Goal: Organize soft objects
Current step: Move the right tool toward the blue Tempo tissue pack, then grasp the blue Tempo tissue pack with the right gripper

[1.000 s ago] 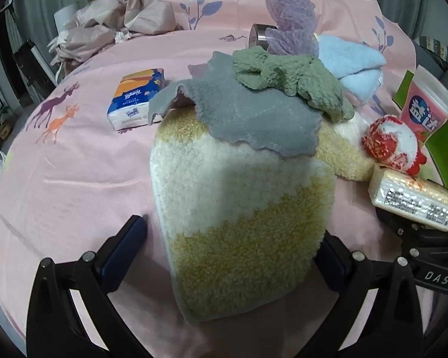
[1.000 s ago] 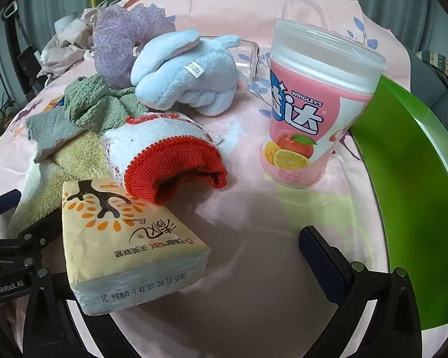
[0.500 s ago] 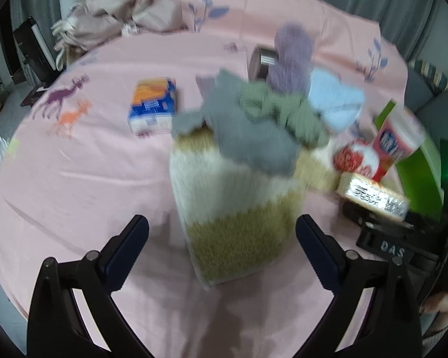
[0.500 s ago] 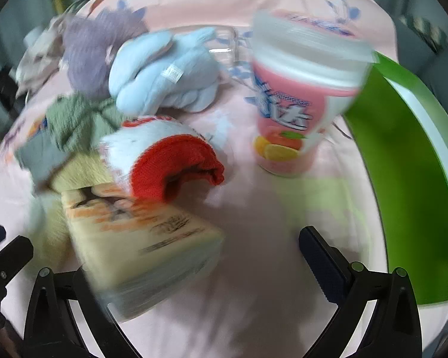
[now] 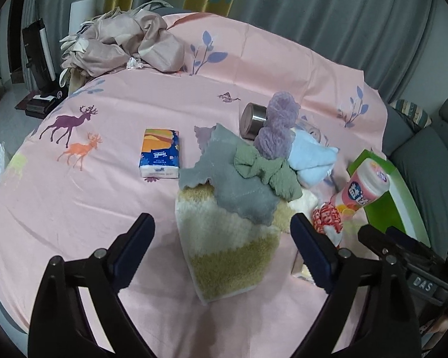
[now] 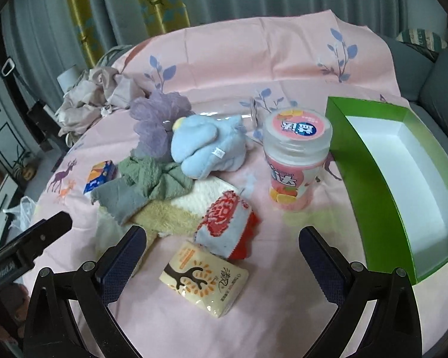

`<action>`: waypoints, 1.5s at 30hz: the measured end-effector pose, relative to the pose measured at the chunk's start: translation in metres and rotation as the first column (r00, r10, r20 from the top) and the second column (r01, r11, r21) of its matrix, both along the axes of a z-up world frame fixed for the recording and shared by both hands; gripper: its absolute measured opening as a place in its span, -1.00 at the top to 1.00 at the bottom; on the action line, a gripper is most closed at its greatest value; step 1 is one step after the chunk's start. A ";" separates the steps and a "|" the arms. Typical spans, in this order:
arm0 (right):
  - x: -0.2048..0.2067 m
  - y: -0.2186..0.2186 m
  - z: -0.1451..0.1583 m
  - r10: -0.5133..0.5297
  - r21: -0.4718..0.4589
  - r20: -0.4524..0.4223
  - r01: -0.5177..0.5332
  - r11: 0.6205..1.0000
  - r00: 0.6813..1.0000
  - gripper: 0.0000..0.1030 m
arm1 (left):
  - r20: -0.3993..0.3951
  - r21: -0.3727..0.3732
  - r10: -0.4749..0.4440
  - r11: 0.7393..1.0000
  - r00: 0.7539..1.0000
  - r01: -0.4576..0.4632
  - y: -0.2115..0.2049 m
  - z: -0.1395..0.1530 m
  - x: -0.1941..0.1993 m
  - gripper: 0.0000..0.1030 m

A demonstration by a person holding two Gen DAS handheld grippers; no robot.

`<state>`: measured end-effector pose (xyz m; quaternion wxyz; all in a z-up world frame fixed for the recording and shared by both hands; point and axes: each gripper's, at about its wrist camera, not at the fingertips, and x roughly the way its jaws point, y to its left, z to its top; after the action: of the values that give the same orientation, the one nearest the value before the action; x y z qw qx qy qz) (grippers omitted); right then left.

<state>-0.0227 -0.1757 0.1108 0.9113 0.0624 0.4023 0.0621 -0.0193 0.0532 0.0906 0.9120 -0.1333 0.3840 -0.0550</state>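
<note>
Grippers: left gripper [image 5: 221,235] and right gripper [image 6: 222,246] both spread wide, holding nothing, above the pink tablecloth [image 5: 104,197].
Mat: yellow-and-white fluffy mat [image 5: 230,247] lies just ahead of the left gripper, between its fingers' lines.
Pile: grey cloth [image 5: 239,188], green cloth [image 5: 268,173], purple yarn [image 5: 277,128], blue plush [image 6: 206,149] heaped on the mat's far end.
Right side: red-and-white sock [image 6: 227,223] and tissue pack [image 6: 204,280] lie between the right fingers; green box [image 6: 403,185] stands at the table's right edge.

Pink gum jar [image 6: 294,161] upright beside open green box [image 6: 373,185], steel can [image 5: 251,121] behind the pile, blue tissue pack [image 5: 159,157] apart on pink tablecloth [image 5: 74,208].
</note>
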 end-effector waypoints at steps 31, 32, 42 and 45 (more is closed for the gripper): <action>-0.005 -0.006 0.011 0.031 0.101 0.001 -0.031 0.994 1.000 -0.44 | -0.008 -0.003 0.049 0.999 0.999 -0.049 0.018 0.013 0.007 -0.21; -0.004 -0.002 0.015 0.049 0.099 0.005 -0.050 0.994 0.999 -0.56 | -0.016 -0.012 0.071 0.997 0.997 -0.071 0.027 0.014 0.008 -0.21; 0.067 0.117 0.053 0.288 0.028 -0.066 -0.287 0.957 0.955 -0.86 | -0.155 0.015 0.299 0.954 0.942 -0.301 0.100 -0.002 0.022 -0.25; 0.105 0.161 0.042 0.349 0.101 -0.143 -0.337 0.936 0.926 -0.86 | -0.187 -0.011 0.340 0.937 0.922 -0.348 0.115 -0.005 0.023 -0.38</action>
<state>0.0824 -0.0143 0.1527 0.8486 0.0296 0.4755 0.2302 0.0039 0.1683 0.0857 0.8653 -0.2230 0.4351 0.1102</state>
